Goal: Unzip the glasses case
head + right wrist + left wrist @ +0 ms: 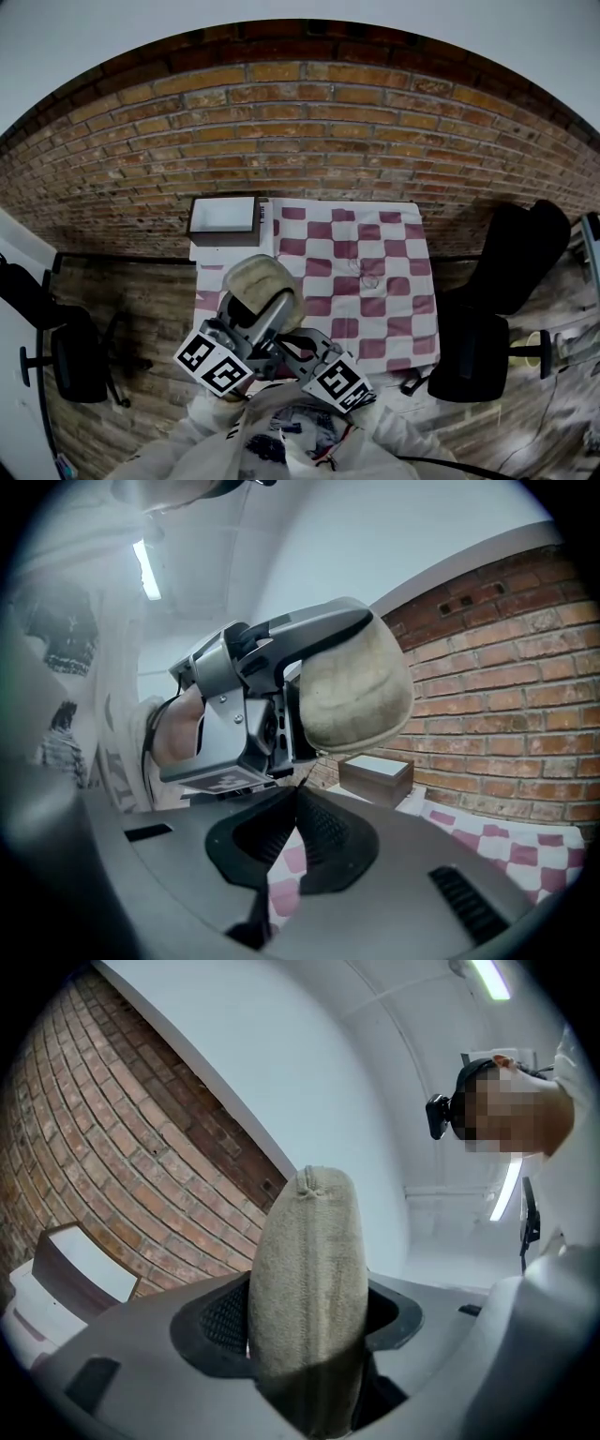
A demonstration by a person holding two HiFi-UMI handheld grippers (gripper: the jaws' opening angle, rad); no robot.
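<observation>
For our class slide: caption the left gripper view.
Left gripper clamps a beige glasses case, brick wall behind.

The glasses case [309, 1279] was covered in coarse, matt beige cloth — nubbly as felt, with a stitched seam at its end. The left gripper [305, 1330] showed smooth, matt grey plastic and black, finely ribbed pads [228, 1316]; the right gripper [298, 799] looked the same. The checked tablecloth [375, 272] was soft cloth, the brick wall [309, 122] rough and dull.
</observation>
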